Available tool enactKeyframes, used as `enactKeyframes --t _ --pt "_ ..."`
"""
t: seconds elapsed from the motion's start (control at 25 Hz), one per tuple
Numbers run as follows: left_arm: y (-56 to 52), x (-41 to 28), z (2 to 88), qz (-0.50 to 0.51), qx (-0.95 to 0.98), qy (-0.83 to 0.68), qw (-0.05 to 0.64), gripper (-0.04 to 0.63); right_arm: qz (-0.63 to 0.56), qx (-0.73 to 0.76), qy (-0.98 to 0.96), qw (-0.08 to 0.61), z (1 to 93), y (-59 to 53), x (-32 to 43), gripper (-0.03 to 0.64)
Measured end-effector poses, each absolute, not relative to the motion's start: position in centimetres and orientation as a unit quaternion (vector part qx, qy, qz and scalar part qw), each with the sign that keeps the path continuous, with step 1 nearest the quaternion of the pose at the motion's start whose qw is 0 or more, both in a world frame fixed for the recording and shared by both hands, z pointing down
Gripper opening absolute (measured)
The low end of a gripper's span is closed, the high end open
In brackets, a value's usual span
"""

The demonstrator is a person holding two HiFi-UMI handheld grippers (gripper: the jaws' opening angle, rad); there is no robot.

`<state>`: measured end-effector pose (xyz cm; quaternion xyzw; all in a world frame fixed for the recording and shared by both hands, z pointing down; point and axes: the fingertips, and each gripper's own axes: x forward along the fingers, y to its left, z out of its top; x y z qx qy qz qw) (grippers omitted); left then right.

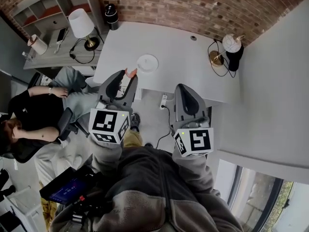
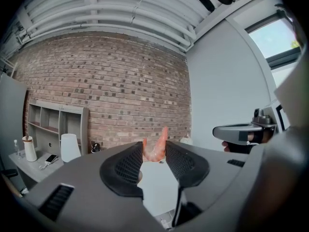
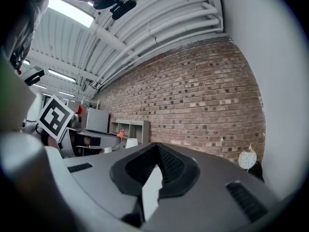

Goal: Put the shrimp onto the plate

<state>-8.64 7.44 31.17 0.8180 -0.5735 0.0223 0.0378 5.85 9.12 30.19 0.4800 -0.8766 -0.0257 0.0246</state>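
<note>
Fig.: my L gripper (image 2: pixel 154 154) nips shrimp (image 2: pixel 155 149) thinly, short of plate (image 1: pixel 147 63); weak hold may drop it; R gripper (image 3: pixel 156 153) jaws together, empty.

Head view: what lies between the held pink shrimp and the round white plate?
Only bare white tabletop, per the head view: the pink shrimp in the left claw is close beside the round white plate.
</note>
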Motion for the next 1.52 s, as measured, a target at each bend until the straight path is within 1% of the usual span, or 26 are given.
enactKeyframes --t 0.36,0.92,1.24,1.52 --pt "-0.3 -9.9 30.3 0.015 0.823 -0.566 0.039 0.147 -0.03 0.487 -0.872 0.026 29.2 1.5 4.4 0.002" --pt "-9.0 -13.2 30.6 0.025 0.829 -0.557 0.046 0.147 -0.017 0.501 -0.865 0.026 29.8 -7.5 1.5 0.002" --pt "-13.0 -14.6 31.3 0.029 0.837 -0.543 0.057 0.147 -0.005 0.515 -0.856 0.036 30.7 -10.9 0.0 0.002" --pt "-14.4 -14.6 32.6 0.033 0.844 -0.531 0.074 0.147 0.007 0.522 -0.851 0.051 31.7 -12.1 -0.5 0.002"
